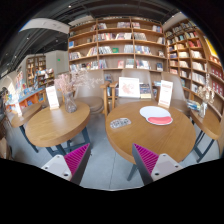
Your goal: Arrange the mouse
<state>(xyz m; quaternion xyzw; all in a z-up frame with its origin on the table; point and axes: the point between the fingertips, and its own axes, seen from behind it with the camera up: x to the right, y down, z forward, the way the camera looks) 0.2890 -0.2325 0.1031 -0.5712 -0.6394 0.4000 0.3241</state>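
Observation:
My gripper [108, 162] is open and empty, held high over the grey floor between two round wooden tables. Its magenta pads [74, 160] stand wide apart. The right table [150, 138] lies just beyond the right finger. On it lie a flat red and white thing [156, 116], perhaps a mat with a white mouse on it, and a small booklet-like thing [120, 123]. I cannot make out a mouse for certain.
A second round table [55, 126] stands beyond the left finger, with an upright white card [52, 97] on it. More upright cards [165, 93] stand on the right table. Bookshelves [115, 45] fill the back and right walls. Grey floor [100, 150] runs between the tables.

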